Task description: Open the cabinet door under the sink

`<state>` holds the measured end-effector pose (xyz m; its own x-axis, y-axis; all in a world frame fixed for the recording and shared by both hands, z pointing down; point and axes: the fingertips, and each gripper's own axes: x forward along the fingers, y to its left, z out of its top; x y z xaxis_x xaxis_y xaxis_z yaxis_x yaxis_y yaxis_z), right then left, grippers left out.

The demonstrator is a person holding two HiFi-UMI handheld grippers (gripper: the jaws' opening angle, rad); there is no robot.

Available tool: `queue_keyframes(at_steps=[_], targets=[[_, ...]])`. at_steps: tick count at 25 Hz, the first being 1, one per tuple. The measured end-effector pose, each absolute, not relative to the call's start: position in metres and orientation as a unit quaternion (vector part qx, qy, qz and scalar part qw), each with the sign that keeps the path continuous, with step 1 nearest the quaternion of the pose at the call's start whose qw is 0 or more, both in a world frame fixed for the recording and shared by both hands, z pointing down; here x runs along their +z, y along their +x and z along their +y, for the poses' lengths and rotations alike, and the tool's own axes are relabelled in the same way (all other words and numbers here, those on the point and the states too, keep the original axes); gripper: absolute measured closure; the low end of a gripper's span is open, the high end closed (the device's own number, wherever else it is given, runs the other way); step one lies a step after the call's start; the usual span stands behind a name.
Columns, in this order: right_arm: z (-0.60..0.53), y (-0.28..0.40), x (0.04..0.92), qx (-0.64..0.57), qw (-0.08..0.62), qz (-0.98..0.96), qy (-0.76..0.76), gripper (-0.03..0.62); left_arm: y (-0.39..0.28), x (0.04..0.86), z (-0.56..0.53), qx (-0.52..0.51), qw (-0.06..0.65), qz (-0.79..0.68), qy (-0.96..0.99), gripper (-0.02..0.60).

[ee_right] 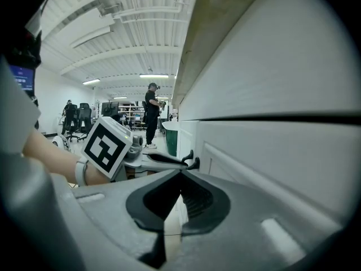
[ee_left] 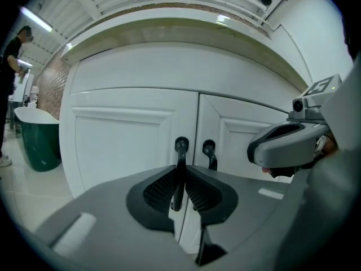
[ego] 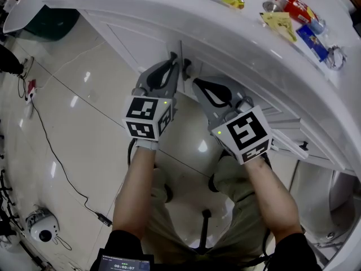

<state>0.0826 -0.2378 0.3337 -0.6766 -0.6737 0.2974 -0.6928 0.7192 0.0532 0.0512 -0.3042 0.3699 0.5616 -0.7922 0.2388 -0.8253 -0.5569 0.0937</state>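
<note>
Two white cabinet doors sit under the white counter [ego: 242, 44], each with a black handle. In the left gripper view the left door [ee_left: 121, 145] carries the left handle [ee_left: 181, 147], and the right handle [ee_left: 209, 151] is just beside it across the centre gap. My left gripper [ee_left: 181, 173] is shut on the left handle, whose bar runs down between the pads; from the head view it [ego: 174, 62] meets the door front. My right gripper [ego: 195, 83] hovers shut and holds nothing, close beside the doors [ee_right: 265, 168]. Both doors look flush with the front.
Packets, a red tube [ego: 296, 5] and small items lie on the counter. A dark green tub [ego: 51, 20] stands at far left. A black cable [ego: 56, 157] and a round white device [ego: 42, 227] lie on the tiled floor. A person [ee_right: 151, 114] stands far back.
</note>
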Motion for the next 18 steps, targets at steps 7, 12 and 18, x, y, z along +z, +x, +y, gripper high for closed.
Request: queue_keyframes(at_steps=[7,12,18], targets=[[-0.241,0.088,0.350,0.020,0.171,-0.907,0.385,0.603,0.047,0.371,-0.297,0.096,0.092,-0.454,0.881,0.518],[-0.249,0.079,0.354,0.038,0.155,-0.906,0.393,0.603,0.038,0.370,-0.288,0.096,0.088,-0.442,0.887,0.520],[-0.248,0.059,0.351,0.036,0.152,-0.904,0.398,0.603,0.029,0.370,-0.276,0.102,0.088,-0.431,0.892,0.520]])
